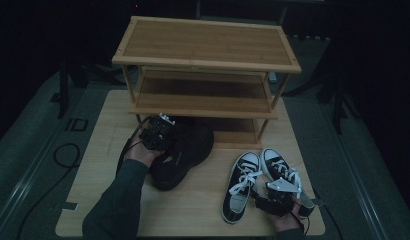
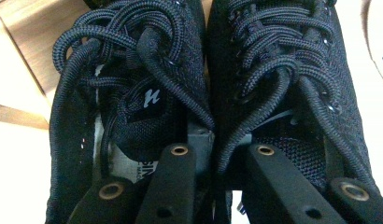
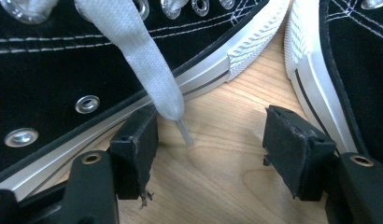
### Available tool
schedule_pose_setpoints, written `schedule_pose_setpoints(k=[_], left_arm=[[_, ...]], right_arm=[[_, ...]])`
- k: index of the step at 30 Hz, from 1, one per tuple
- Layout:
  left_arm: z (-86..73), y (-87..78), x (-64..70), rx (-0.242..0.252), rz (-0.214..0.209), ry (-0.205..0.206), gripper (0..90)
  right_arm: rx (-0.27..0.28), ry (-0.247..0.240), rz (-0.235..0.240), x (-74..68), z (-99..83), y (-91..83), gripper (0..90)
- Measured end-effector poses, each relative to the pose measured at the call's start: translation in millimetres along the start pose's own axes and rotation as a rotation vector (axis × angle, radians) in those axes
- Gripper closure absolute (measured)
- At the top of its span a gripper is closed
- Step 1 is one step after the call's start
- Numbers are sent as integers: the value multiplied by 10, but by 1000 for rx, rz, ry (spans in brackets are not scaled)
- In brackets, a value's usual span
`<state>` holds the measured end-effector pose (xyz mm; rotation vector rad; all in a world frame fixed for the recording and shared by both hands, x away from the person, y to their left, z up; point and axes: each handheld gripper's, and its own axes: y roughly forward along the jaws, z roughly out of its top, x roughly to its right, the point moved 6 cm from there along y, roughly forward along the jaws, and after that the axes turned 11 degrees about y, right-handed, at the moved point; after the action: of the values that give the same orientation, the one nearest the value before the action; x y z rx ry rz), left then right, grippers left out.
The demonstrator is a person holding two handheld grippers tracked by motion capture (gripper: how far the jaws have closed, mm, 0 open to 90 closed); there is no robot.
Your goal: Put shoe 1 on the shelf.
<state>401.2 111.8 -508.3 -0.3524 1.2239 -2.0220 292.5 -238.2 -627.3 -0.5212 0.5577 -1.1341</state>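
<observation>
High view: wooden shoe rack (image 1: 208, 45) at far edge of table (image 1: 203, 210), lowest shelf (image 1: 233, 134) level with the shoes. Left gripper (image 1: 155, 132) at heel end of black lace-up pair (image 1: 185, 152), toes aimed away and rightward toward the lowest shelf; long axis of pair running from gripper to rack, so the likely push runs straight along it. Left gripper view: jaws brought in around the two adjoining inner collar walls, one jaw in each shoe opening, pinching left shoe (image 2: 129, 107) and right shoe (image 2: 283, 93) together as a unit; grip judged closed on the pair. Right gripper (image 1: 279, 197) low over heel end of black-and-white canvas sneakers (image 1: 258, 175), toes likewise pointing at the rack. Right gripper view: jaws spread wide, nothing held, bare table (image 3: 227, 154) between them; white lace tip (image 3: 182, 133) just beside one pad (image 3: 138, 149), rubber sidewall of near sneaker (image 3: 133, 79) on one flank, second sneaker (image 3: 329, 84) on the other. Left hand nearer the rack; black pair judged first to go in.
</observation>
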Motion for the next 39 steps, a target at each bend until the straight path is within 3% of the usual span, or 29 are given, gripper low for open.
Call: schedule_pose_setpoints(k=[6,13,19,30,33,35,39], left_arm=[[76,89,-14,-18,50,-9,859],[120,225,-76,-28,119,-63,858],[155,315,-63,-49,170,-60,858],[270,452,0,-19,229,-146,856],[276,464,30,-22,231,-131,824],[278,457,50,-22,202,-127,721],[255,427,50,-31,172,-115,610]], right_arm=[[0,0,0,0,0,0,352],[0,0,0,1,0,0,352],[0,0,0,0,0,0,352],[0,0,1,1,0,0,352],[0,0,0,1,0,0,353],[0,0,1,0,0,0,353],[0,-1,0,0,-1,0,353]])
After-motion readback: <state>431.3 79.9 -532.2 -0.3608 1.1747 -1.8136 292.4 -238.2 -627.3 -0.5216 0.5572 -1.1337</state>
